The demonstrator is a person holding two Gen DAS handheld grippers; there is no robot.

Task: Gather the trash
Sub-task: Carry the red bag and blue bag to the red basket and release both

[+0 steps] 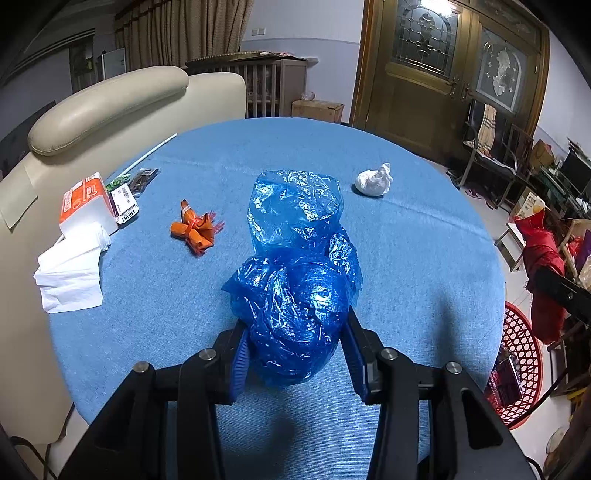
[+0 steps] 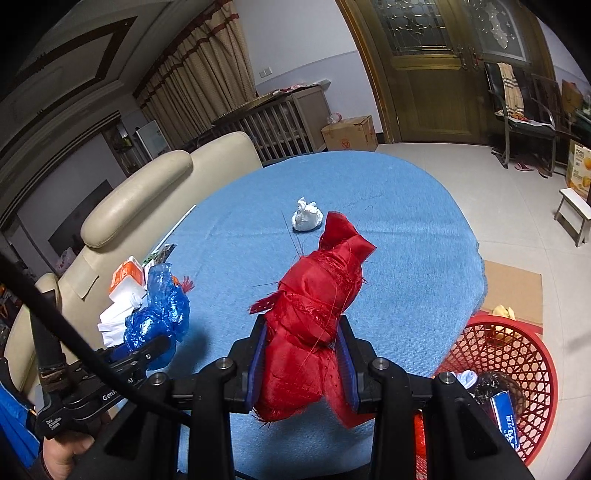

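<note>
Blue bag between left hand-held gripper fingers

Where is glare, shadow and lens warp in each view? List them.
Left wrist view: glare spots on the blue bag, a bright lamp above the door, the table edge bowed by the fisheye. Right wrist view: sheen on the red bundle, soft shadow beneath it, black corners.
</note>
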